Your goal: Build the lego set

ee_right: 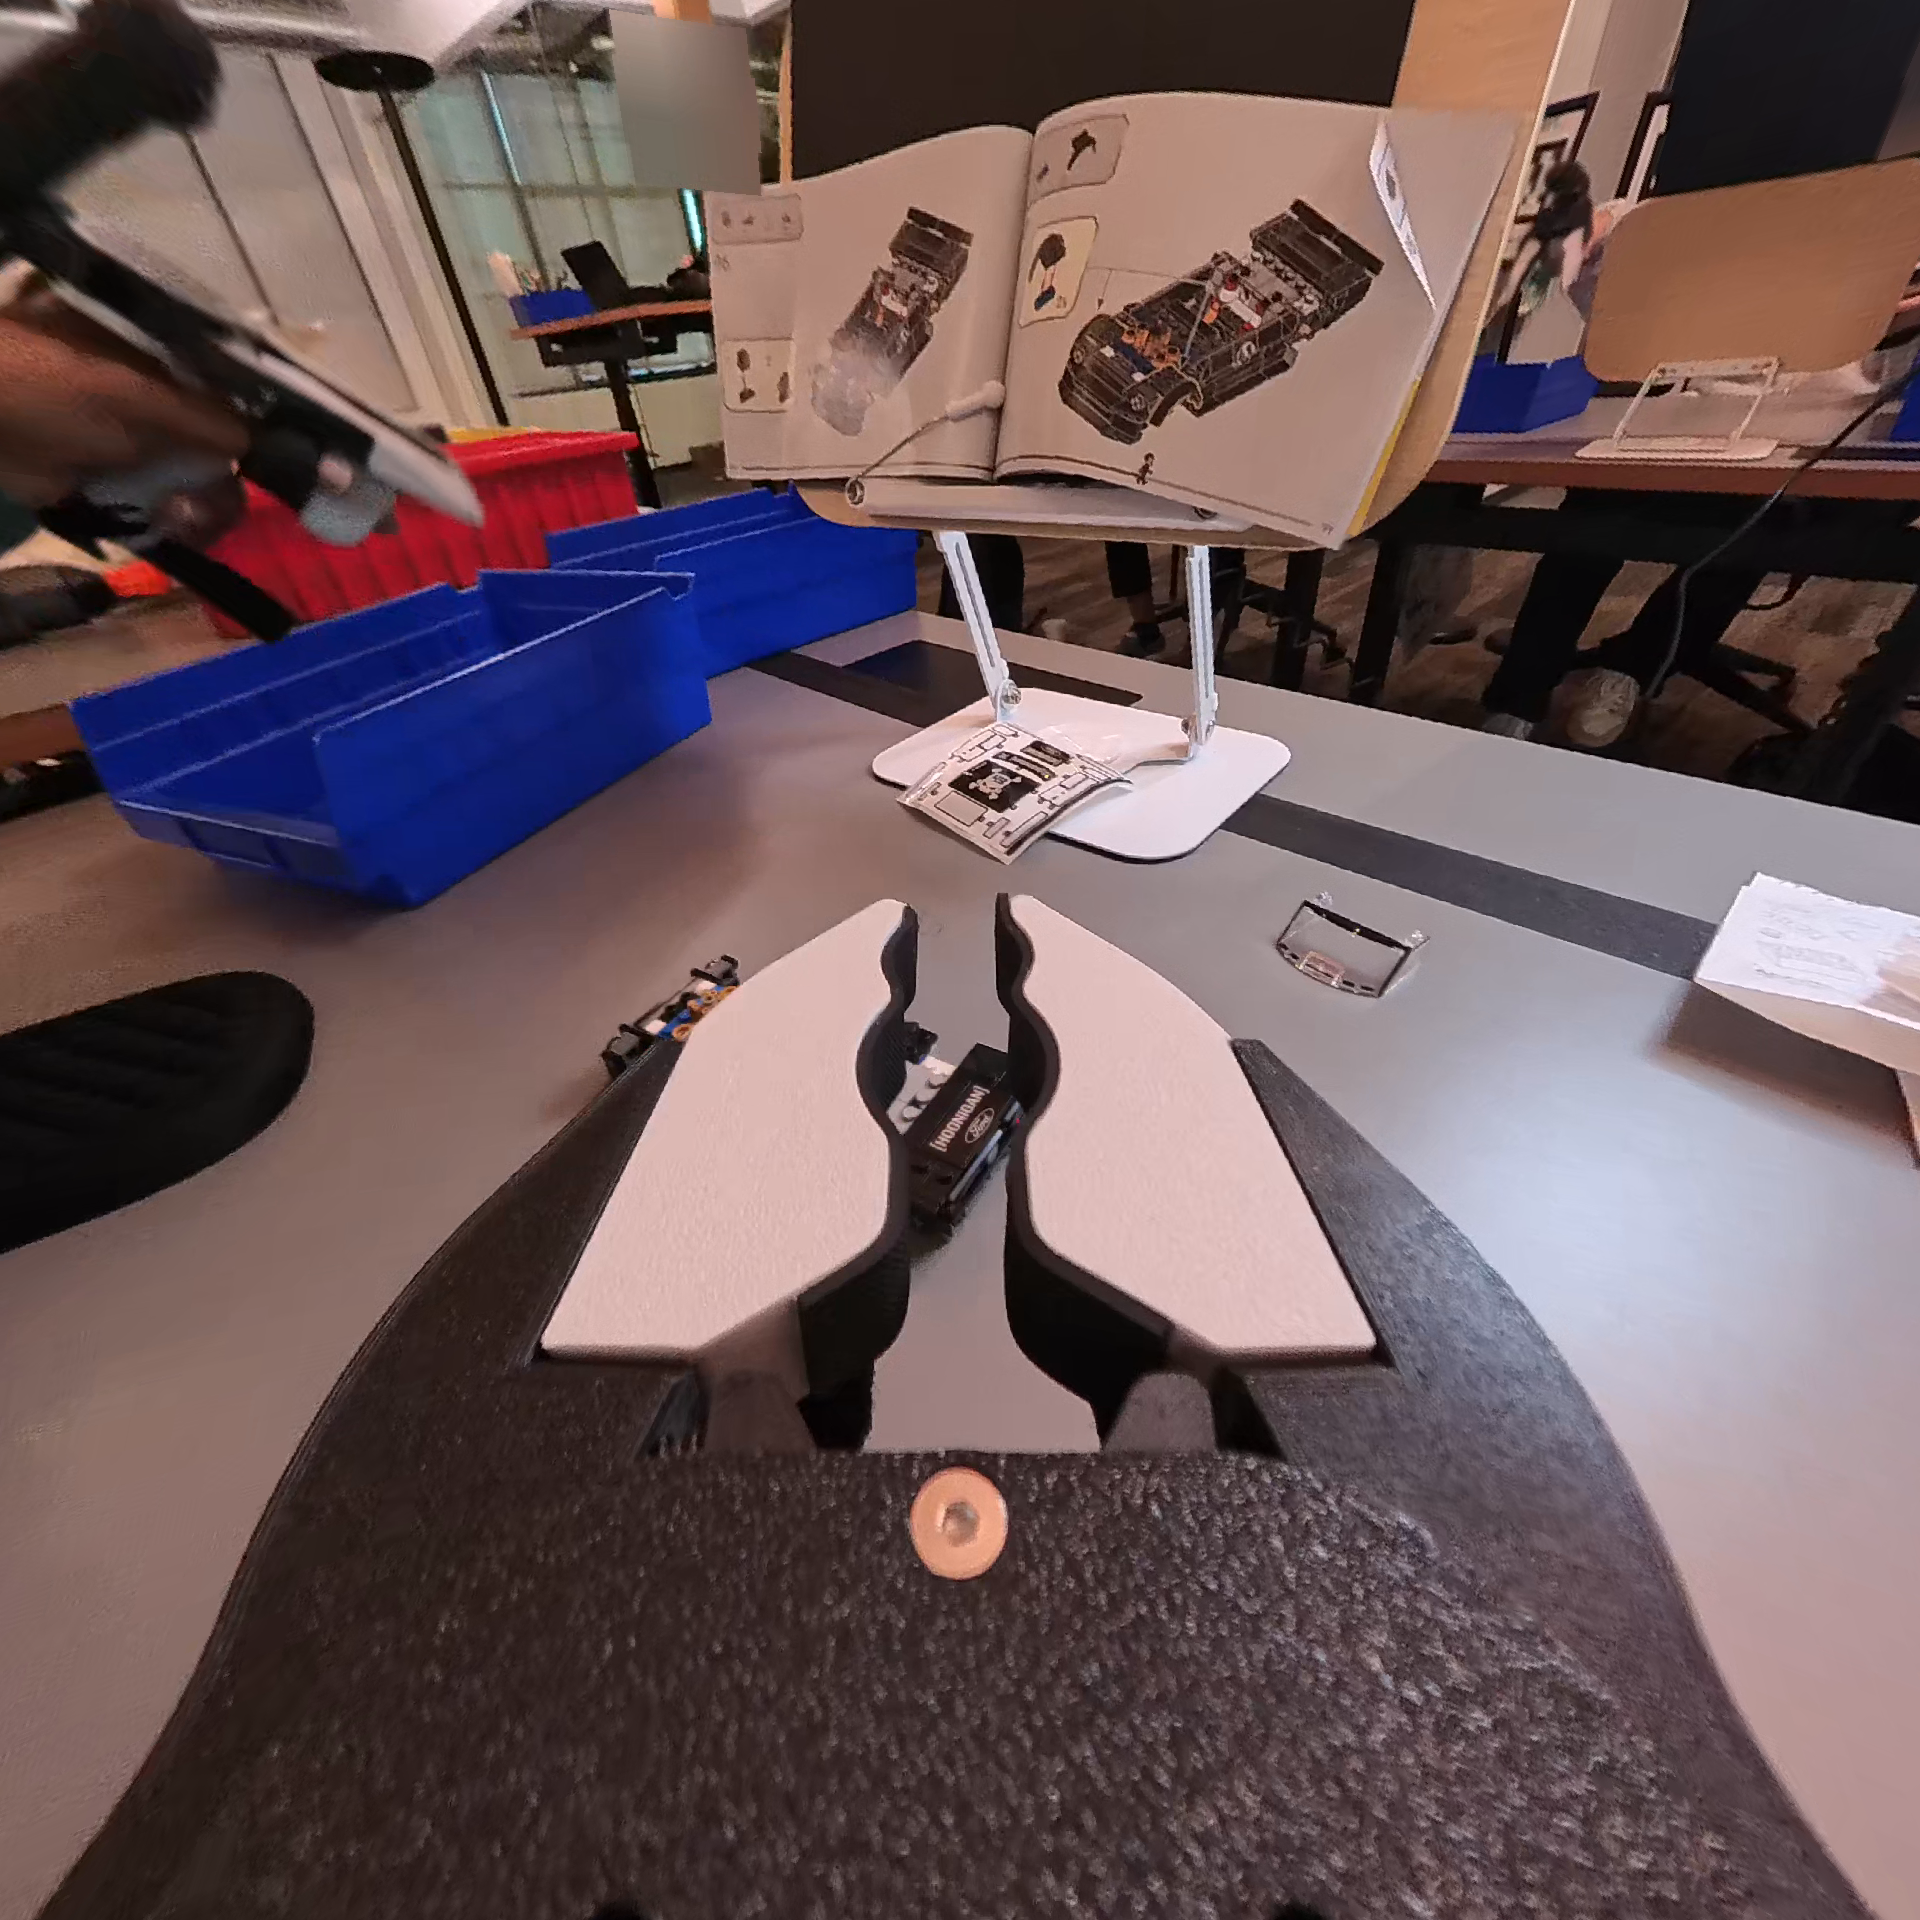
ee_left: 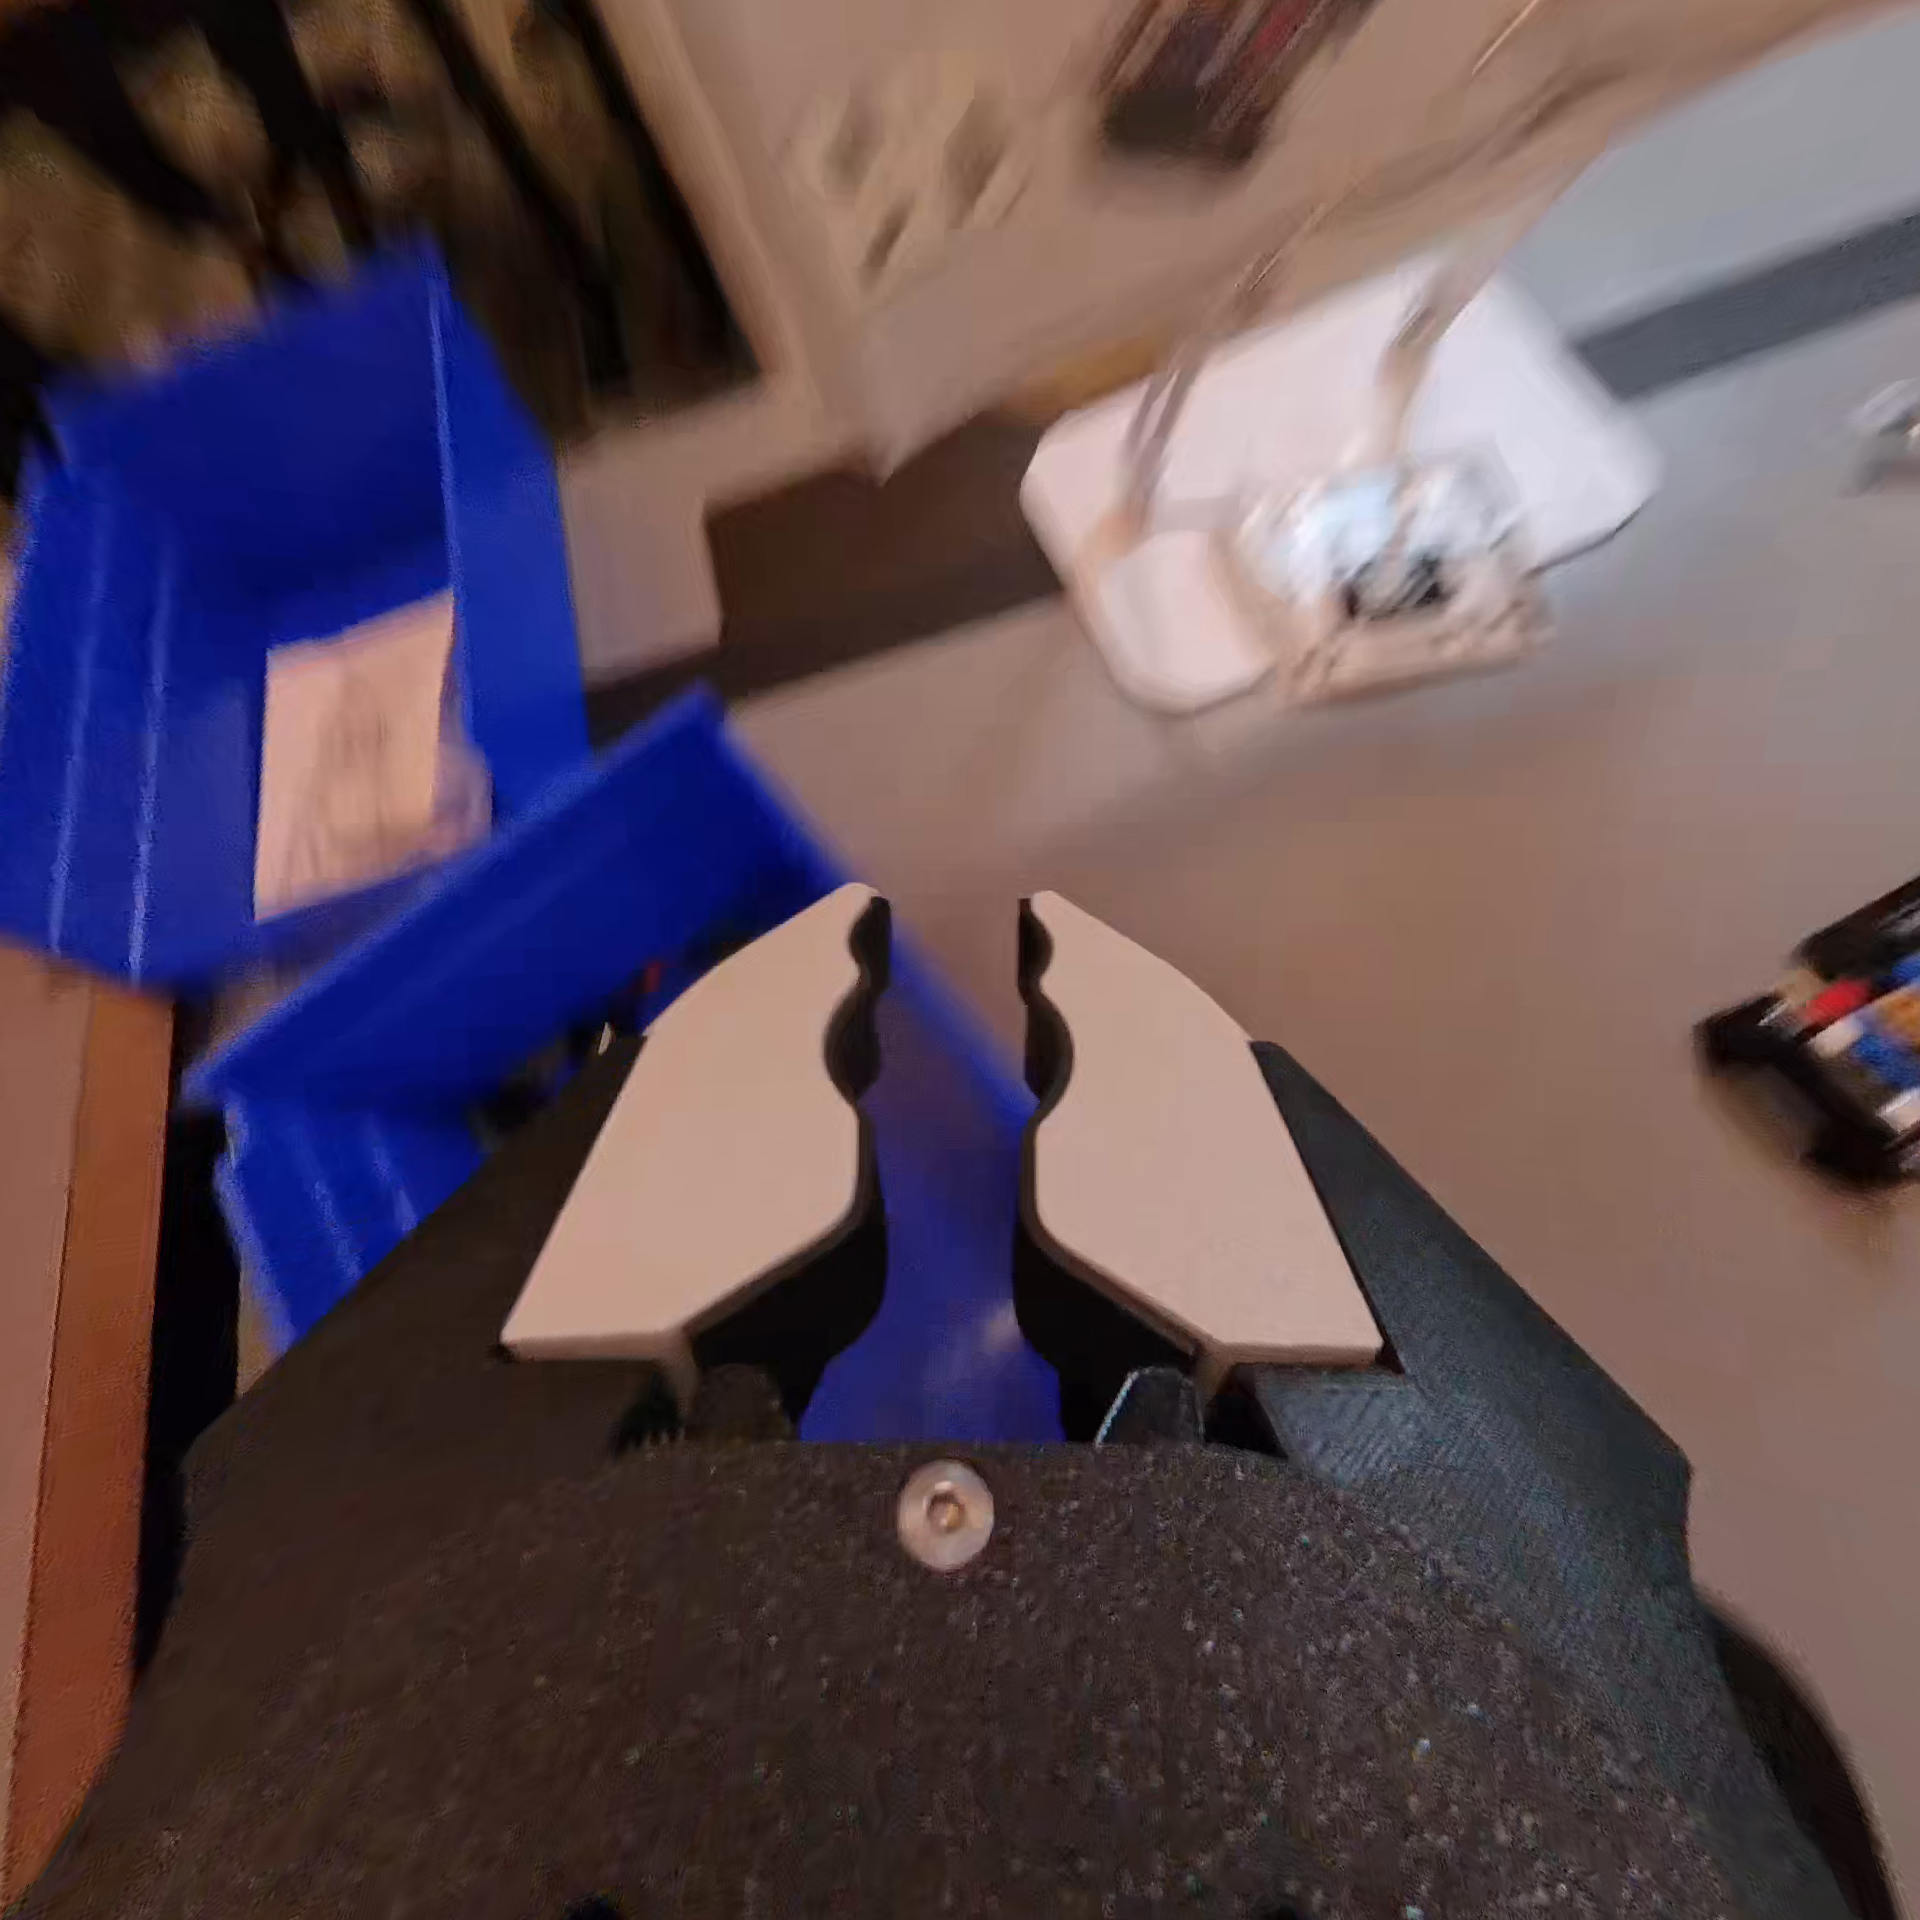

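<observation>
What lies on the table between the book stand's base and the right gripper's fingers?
In the right wrist view, a sticker sheet overlaps the base; nearer the right gripper, the table is bare.

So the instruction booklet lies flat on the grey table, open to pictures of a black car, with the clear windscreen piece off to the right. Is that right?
Not quite. The right wrist view shows the instruction booklet propped up on a white stand, not flat on the grey table. It is open to black car pictures, and the clear windscreen piece does lie to the right.

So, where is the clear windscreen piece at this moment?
In the right wrist view, the clear windscreen piece lies on the grey table, right of the right gripper and before the white stand.
</observation>
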`<state>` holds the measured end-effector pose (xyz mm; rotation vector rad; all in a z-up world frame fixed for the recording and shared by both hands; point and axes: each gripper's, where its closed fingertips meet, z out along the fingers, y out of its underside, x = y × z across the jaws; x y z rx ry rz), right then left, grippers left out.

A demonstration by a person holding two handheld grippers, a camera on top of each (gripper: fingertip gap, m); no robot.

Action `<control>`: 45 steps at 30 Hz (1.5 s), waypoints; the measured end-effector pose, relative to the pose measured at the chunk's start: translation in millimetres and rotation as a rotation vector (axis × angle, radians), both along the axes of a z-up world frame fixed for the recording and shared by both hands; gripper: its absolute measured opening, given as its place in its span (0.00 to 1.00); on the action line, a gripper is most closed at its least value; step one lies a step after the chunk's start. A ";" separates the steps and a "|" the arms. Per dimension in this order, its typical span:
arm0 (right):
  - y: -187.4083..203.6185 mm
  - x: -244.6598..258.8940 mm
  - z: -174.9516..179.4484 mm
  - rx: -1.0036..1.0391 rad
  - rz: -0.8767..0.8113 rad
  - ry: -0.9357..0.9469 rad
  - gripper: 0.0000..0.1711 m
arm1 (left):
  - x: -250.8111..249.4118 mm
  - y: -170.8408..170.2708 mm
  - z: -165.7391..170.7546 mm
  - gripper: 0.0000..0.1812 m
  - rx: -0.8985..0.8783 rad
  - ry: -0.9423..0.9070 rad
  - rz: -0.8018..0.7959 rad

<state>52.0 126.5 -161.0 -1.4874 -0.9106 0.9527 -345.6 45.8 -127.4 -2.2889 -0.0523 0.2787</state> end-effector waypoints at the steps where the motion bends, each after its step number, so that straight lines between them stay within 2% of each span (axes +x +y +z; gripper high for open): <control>1: -1.4 -0.7 0.9 0.005 0.004 -0.001 0.08 | -23.4 -19.6 -22.4 0.18 -0.094 -0.053 0.031; 3: -3.7 -1.9 1.4 0.017 0.009 -0.009 0.08 | -52.3 -54.6 -71.5 0.24 -0.253 -0.174 0.067; 5: -4.5 -2.3 1.0 0.024 0.011 -0.015 0.08 | -60.6 -81.0 -117.6 0.32 -0.378 -0.268 0.070; 8: -2.1 -2.3 -3.0 0.016 0.005 -0.025 0.08 | -65.5 -97.4 -155.3 0.38 -0.476 -0.203 0.003; 12: 1.6 -3.0 -13.2 -0.014 0.000 -0.047 0.08 | -80.9 -105.9 -164.0 0.39 -0.611 -0.004 -0.100; 20: 1.9 -5.9 -23.5 -0.031 -0.002 -0.082 0.08 | -83.4 -124.7 -171.0 0.35 -0.905 0.043 -0.368; 23: 2.1 -6.4 -24.4 -0.031 -0.004 -0.087 0.08 | -82.6 -130.9 -175.8 0.28 -0.953 -0.015 -0.424; 26: 1.9 -6.6 -25.8 -0.031 -0.004 -0.093 0.08 | -82.5 -122.2 -175.2 0.15 -0.899 -0.011 -0.436; 31: -1.6 -9.1 -26.3 -0.027 0.009 -0.101 0.08 | -78.8 -115.7 -169.8 0.14 -0.818 0.007 -0.398; 33: -6.4 -12.5 -24.4 -0.003 0.024 -0.111 0.08 | -72.8 -105.0 -150.3 0.14 -0.714 0.065 -0.386; 35: -14.5 -20.9 -19.8 0.015 0.055 -0.115 0.08 | -57.2 -85.6 -113.9 0.14 -0.546 0.137 -0.368; 39: -48.2 -57.0 5.1 -0.046 0.210 -0.042 0.09 | 18.4 -46.6 -21.1 0.14 -0.171 0.299 -0.410; 41: -65.0 -77.2 24.6 -0.082 0.267 0.026 0.13 | 70.8 -34.2 12.7 0.14 -0.019 0.354 -0.471; 45: -83.5 -107.7 60.6 -0.209 0.325 0.182 0.19 | 166.4 -13.1 35.6 0.13 0.199 0.320 -0.564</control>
